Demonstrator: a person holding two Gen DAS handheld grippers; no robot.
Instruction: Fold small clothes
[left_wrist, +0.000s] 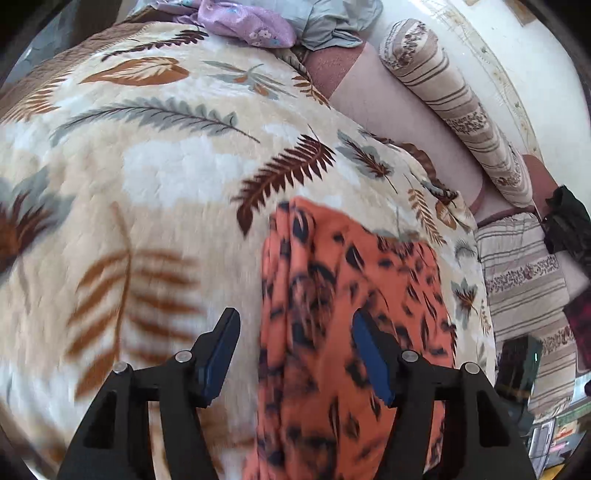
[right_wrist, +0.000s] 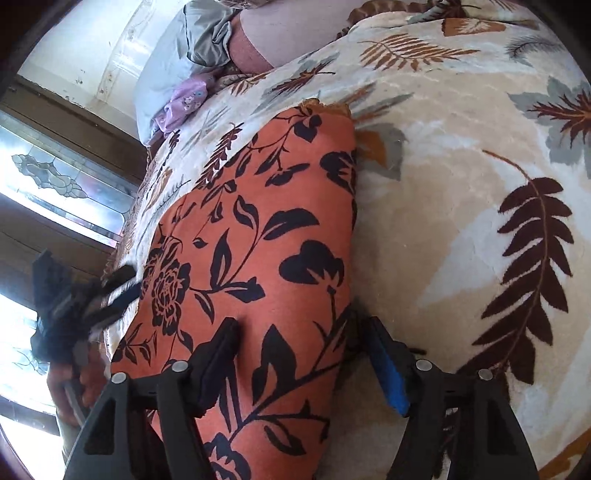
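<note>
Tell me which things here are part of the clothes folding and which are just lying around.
Part of the job:
- orange garment with black print, lying on the leaf-print blanket
- left tongs, open over it
- right tongs, open astride it

Just lying about:
- lilac flowered cloth
- grey cloth
- striped bolster
- dark bundle

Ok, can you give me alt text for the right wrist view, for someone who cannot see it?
The right hand-held gripper, jaws open, straddles the near end of an orange garment with black floral print lying on a cream leaf-patterned blanket. A lilac cloth and grey fabric lie at the bed's far end, by a window.
</note>
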